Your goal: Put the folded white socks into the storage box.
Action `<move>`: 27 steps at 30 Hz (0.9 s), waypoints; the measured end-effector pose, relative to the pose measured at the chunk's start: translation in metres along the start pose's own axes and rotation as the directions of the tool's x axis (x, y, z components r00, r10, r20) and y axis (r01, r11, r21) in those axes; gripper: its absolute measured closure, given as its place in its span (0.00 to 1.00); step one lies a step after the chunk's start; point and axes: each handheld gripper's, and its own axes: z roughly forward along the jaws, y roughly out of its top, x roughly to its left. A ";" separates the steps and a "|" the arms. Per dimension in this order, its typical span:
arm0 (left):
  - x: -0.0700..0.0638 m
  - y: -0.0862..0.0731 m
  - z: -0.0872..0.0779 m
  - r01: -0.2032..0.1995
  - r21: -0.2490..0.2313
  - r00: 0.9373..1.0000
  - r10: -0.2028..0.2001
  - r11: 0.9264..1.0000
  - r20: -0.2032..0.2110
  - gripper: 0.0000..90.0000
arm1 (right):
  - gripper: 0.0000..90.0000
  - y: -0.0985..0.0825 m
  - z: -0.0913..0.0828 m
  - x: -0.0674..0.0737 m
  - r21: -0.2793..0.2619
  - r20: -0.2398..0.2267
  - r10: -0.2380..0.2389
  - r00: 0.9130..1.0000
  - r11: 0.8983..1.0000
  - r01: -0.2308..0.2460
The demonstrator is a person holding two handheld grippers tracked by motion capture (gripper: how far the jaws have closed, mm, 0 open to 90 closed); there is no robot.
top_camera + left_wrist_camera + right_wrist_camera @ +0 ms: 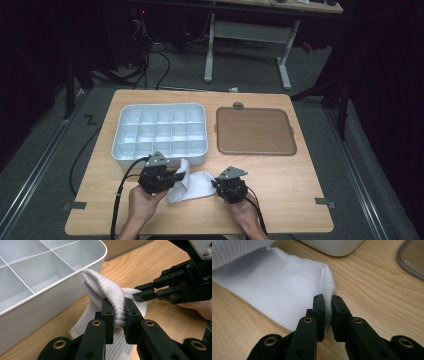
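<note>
White ribbed cotton is what both claws hold: a single white sock [192,184] lying on the light wooden tabletop [280,200], just in front of the white plastic divided tray [159,134]. The left claw [117,312] is clamped on the ribbed cuff end, which it has raised and curled over toward the tray's near wall; in the left gripper view the knit bulges in folded layers between the two black jaws. The right claw [327,308] is pinched shut on the smooth toe end, right of the tray's front corner, low against the wood. With one end lifted and the other pinned, this looks like a fold or roll in progress: the right claw seems to anchor the fabric so that it does not slide, while the left brings the cuff over the body of the sock.

The tray's open compartments, all bare as far as can be seen, suggest where a folded bundle would go, and the sock sits close to it for a short carry.

By count: one sock, one tray, two claws, and one brown rounded flat lid [255,131] lying to the right of the tray, apart from it, presumably set aside to leave the compartments open. A small grey round object [238,105] rests at the lid's far edge; what it is cannot be told.
</note>
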 end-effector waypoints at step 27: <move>-0.006 -0.013 0.011 -0.036 0.056 0.999 0.036 0.998 0.003 0.90 | 0.92 -0.001 0.004 0.003 -0.008 -0.028 0.042 0.999 0.999 -0.043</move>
